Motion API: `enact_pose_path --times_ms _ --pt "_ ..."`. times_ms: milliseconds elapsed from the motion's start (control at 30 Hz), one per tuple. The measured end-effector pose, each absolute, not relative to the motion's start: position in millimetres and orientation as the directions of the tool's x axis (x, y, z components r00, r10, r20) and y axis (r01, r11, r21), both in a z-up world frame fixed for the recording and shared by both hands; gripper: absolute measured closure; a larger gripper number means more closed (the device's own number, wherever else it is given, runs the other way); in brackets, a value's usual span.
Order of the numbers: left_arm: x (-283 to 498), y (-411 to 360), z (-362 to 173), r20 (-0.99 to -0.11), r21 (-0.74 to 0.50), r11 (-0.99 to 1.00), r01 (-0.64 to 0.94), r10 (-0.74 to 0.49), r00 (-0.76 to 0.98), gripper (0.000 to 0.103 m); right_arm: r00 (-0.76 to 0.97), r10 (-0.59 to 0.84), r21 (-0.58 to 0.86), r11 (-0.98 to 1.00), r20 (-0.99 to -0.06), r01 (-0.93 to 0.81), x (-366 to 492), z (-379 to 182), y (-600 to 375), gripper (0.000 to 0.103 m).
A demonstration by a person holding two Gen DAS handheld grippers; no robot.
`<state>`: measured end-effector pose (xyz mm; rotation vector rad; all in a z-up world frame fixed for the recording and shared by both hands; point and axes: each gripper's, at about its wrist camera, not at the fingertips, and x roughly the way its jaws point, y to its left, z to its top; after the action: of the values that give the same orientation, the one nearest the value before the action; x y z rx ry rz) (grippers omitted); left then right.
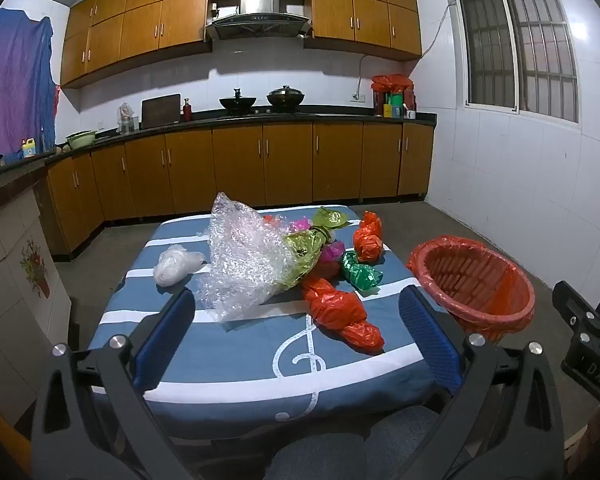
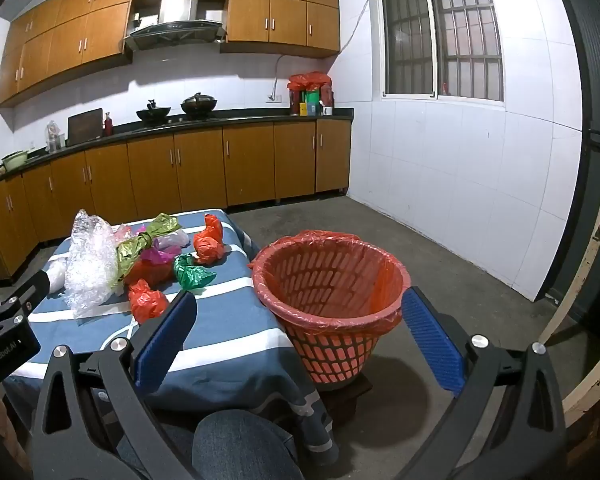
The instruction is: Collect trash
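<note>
Nearest, the left gripper (image 1: 296,332) and the right gripper (image 2: 296,332): both with blue-padded jaws spread wide, nothing between them, held short of the blue-and-white striped tablecloth (image 1: 228,352); risk nil until a grasp begins. Next, long twisted orange plastic bag (image 1: 342,314), lying at the near edge of the litter; slack film, likely to slide out of the pads if pinched by a loose fold. Beside it on the left, large crumpled sheet of clear bubble wrap (image 1: 244,264), touching the gold-green foil wrapper (image 1: 306,252); bulky and springy, so a lift could drag neighbouring pieces off the cloth onto the floor. Left again, small white plastic wad (image 1: 176,266), lying apart. Behind, crumpled green foil piece (image 1: 360,274) and knotted orange plastic bundle (image 1: 368,242), the latter near the table's right edge and easily knocked over it. Off the table's right side, red slatted plastic basket lined with an orange bag (image 2: 328,280), perched on a small dark stand; a careless drop or bump might tip it or pull the liner in.
</note>
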<state>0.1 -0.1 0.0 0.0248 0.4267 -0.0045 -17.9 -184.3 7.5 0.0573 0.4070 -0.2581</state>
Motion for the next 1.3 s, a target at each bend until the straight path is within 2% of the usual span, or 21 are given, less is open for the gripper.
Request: enact_pose_path --times_ms 1300 --pt "-0.1 0.3 -0.1 -0.42 0.016 1.0 0.009 -0.002 0.908 0.004 0.884 -0.238 -0.001 0.966 -0.402 0.26 -16.3 5.7 -183.6 0.002"
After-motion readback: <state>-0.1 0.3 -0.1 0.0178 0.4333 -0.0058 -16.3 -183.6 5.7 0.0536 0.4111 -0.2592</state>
